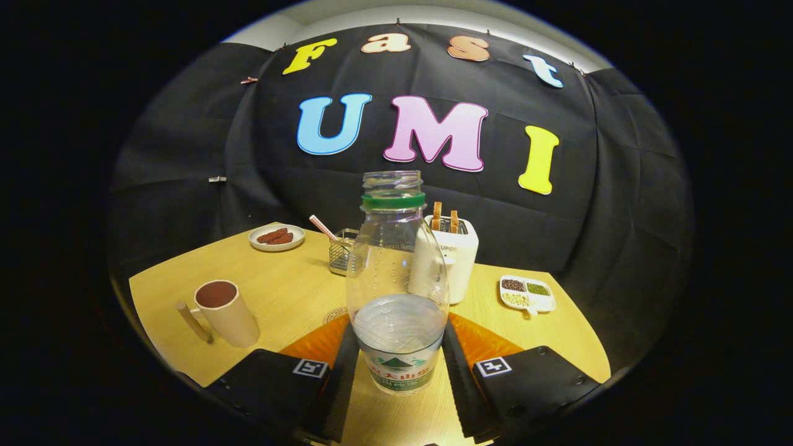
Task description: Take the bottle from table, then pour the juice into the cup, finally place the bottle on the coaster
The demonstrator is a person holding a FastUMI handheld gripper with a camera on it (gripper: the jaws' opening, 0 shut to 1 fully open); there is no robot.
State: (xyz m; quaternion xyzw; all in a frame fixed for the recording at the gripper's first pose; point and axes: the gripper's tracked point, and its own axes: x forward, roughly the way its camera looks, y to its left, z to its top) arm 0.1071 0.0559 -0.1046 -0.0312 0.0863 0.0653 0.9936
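Observation:
A clear plastic bottle (397,291) with a green neck ring and no cap stands upright between my fingers, with a little clear liquid in its lower part. My gripper (399,365) is shut on the bottle, one finger pressing each side near the label. Whether its base rests on the wooden table (291,291) I cannot tell. A beige cup (226,313) with a handle and a dark red inside stands to the left, beyond the left finger. The rim of a round coaster (335,314) peeks out just behind the bottle, on its left.
A white toaster (457,257) holding two slices stands right behind the bottle. A wire basket (341,251) with a striped straw is beside it. A plate (276,237) of brown pieces sits at the far left, a divided dish (528,293) of grains at the right.

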